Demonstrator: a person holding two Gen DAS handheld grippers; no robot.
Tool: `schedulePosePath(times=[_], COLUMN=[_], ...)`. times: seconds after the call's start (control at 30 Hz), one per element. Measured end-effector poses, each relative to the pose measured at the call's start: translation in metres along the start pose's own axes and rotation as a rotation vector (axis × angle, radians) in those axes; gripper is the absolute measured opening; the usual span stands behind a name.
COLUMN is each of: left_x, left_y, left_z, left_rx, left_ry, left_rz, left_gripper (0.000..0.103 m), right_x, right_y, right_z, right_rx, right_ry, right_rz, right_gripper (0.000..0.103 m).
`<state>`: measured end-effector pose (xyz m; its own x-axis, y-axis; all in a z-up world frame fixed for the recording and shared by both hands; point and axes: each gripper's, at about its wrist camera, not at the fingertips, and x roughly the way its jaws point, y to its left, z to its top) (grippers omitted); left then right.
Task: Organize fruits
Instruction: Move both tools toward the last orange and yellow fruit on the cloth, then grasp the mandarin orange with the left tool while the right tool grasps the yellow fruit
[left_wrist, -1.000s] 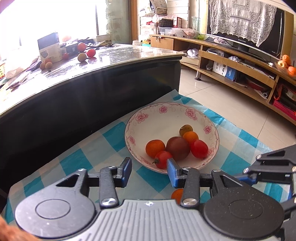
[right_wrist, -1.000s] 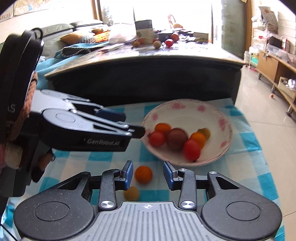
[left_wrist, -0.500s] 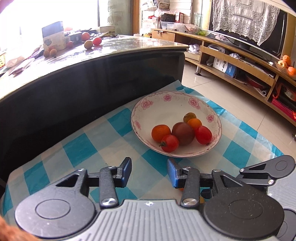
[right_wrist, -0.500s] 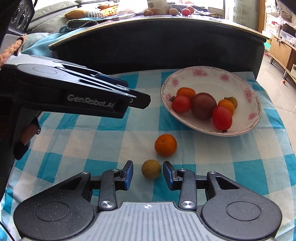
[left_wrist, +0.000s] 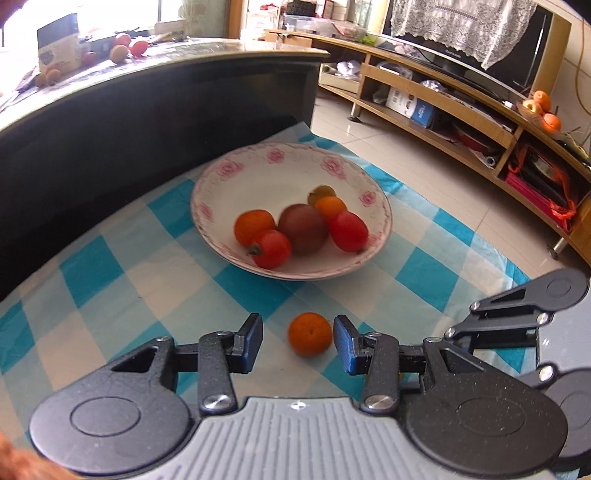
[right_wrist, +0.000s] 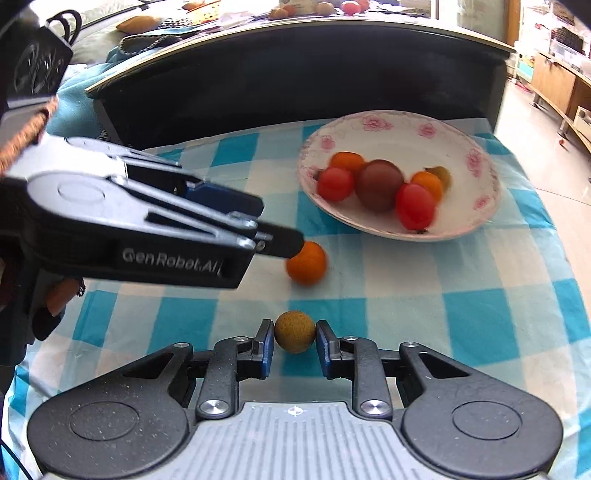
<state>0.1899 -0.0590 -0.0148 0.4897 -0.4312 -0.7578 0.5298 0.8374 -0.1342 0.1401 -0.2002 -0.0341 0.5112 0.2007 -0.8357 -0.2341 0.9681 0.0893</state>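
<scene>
Both grippers have dropped toward the checked cloth since the earlier frames, each now lined up on a loose fruit. Around the small round tan-brown fruit (right_wrist: 294, 336) the right gripper (right_wrist: 294, 345) has narrowed its blue pads (right_wrist: 264, 348); they sit against or just beside its sides, and whether they truly pinch it cannot be told. Spread wide, the left gripper (left_wrist: 298, 342) has the small round orange citrus (left_wrist: 309, 333) between its pads, touching neither. From the right wrist view, the left tool's tip seems to reach the top of that orange (right_wrist: 306, 263), though this may be overlap only.

Ahead of both tools stands the white porcelain plate with pink flowers (left_wrist: 258, 166), holding red tomatoes, orange fruits and one dark plum-coloured ball, on the blue-and-white checked tablecloth (left_wrist: 110, 295). Beyond it rises a dark curved table edge (left_wrist: 147, 110).

To do this well, I judge each gripper should close slowly and squarely across the fruit's middle, since round fruit rolls away under a lopsided squeeze, then lift straight before carrying to the plate.
</scene>
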Motion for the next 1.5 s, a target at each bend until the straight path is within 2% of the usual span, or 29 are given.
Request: schedulePosePath(times=[0.27,0.5,0.67,0.73,1.17,1.33,1.5], left_x=[0.026,0.032,0.028,0.028,0.019,0.019,0.019], left_y=[-0.009,-0.018,-0.021,-0.023,-0.031,-0.027,-0.028], left_z=[-0.005,-0.006,-0.009,-0.01,-0.019,-0.021,-0.021], left_rx=[-0.004,0.049,0.076,0.082,0.144,0.126,0.123], left_ry=[0.04,0.025,0.023,0.02,0.036,0.031,0.03], left_rz=[0.017,0.057,0.058,0.054,0.041,0.039,0.042], left_gripper=[0.051,0.049,0.039,0.039,0.04,0.045,0.045], right_x=[-0.006,-0.004,-0.005,-0.005,-0.002,-0.003,-0.003], right_y=[-0.023,-0.034,-0.037,-0.036,-0.036,-0.035,-0.035], right_z=[-0.002,-0.005,-0.006,-0.007,-0.009,-0.009,-0.011], right_rx=[0.047,0.055,0.051,0.042,0.027,0.015,0.009], right_ry=[-0.005,-0.005,-0.01,-0.015,-0.019,-0.021,-0.021], right_rz=[-0.064,-0.088,-0.101,-0.103,-0.1,-0.1,-0.102], right_gripper=[0.019,0.02,0.02,0.02,0.019,0.02,0.02])
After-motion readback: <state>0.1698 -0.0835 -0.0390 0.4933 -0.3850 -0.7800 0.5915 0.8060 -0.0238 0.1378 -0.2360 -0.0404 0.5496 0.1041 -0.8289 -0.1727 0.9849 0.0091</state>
